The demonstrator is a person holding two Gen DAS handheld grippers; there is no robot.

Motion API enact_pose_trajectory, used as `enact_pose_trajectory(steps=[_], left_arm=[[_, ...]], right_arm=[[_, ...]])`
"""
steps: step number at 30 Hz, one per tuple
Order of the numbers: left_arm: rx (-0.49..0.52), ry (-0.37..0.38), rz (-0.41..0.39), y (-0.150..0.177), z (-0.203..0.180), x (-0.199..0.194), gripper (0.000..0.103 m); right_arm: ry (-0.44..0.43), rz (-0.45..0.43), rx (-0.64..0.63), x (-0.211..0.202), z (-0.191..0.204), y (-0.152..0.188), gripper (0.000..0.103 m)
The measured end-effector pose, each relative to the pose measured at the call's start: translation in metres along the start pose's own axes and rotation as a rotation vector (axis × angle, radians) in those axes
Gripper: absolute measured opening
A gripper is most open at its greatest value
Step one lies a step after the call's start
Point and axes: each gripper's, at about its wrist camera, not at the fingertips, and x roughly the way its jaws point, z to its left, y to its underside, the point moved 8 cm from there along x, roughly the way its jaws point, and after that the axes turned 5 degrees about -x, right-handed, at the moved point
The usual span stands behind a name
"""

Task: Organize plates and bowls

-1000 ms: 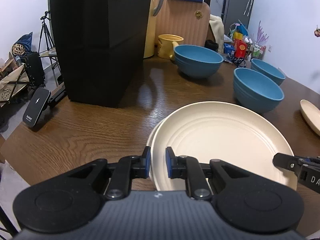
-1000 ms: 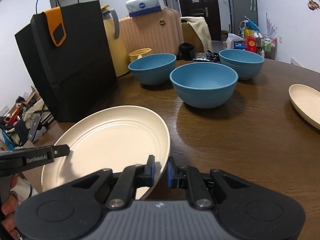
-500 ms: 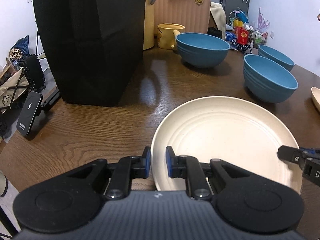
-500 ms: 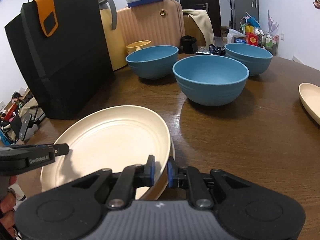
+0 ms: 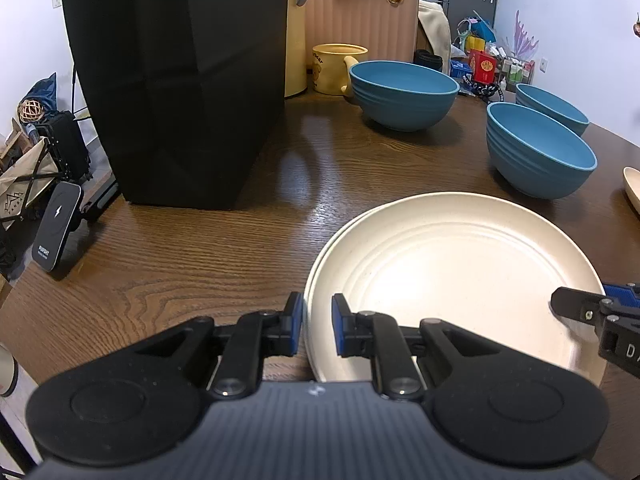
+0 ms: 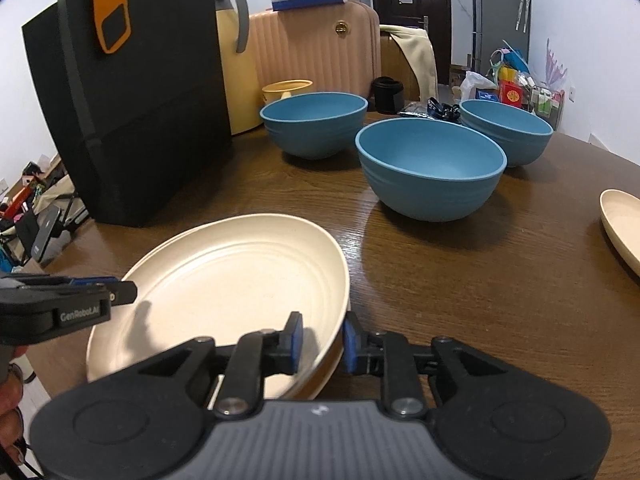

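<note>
Two stacked cream plates (image 5: 452, 276) lie on the wooden table (image 5: 192, 252). My left gripper (image 5: 316, 326) straddles their left rim, jaws a little apart. My right gripper (image 6: 322, 342) straddles the right rim of the same stack (image 6: 236, 292), jaws slightly wider than the rim. Three blue bowls stand beyond: one far left (image 6: 314, 124), one in the middle (image 6: 430, 168), one far right (image 6: 506, 130). Another cream plate (image 6: 622, 224) lies at the right edge.
A tall black bag (image 5: 180, 80) stands at the back left of the table. Behind it are a yellow jug (image 6: 236, 80), a yellow cup (image 5: 336, 66) and a pink suitcase (image 6: 316, 48). A phone holder (image 5: 56, 226) hangs off the table's left edge.
The top plate has come down onto the lower plate and now rests flat. Both grippers' jaws have widened slightly on the rims.
</note>
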Motion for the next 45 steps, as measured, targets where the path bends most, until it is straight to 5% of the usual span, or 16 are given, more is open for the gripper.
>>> enact_pose_trajectory(steps=[4,7,10,12,15,30,45], left_arm=[[-0.002,-0.001,-0.008,0.0,0.002,-0.003,0.02],[-0.009,-0.003,-0.02,-0.001,0.004,-0.007,0.035],[-0.011,-0.008,-0.041,-0.004,0.006,-0.013,0.057],[-0.008,-0.023,-0.061,-0.007,0.007,-0.018,0.083],[-0.01,-0.042,-0.083,-0.01,0.008,-0.024,0.103],[-0.005,-0.016,-0.113,-0.013,-0.008,-0.047,0.103],[0.048,0.062,-0.128,-0.016,-0.076,-0.069,0.103]], right_arm=[[-0.001,0.021,0.0,0.003,-0.001,0.003,0.028],[-0.005,0.03,-0.001,0.005,-0.001,0.005,0.04],[0.003,0.021,0.0,0.001,-0.003,0.005,0.062],[0.013,0.016,-0.001,-0.002,-0.004,0.003,0.08],[0.018,0.008,-0.005,-0.005,-0.004,0.001,0.086],[0.015,-0.012,0.04,-0.023,-0.025,0.001,0.103],[0.088,-0.064,0.115,-0.065,-0.097,0.011,0.103]])
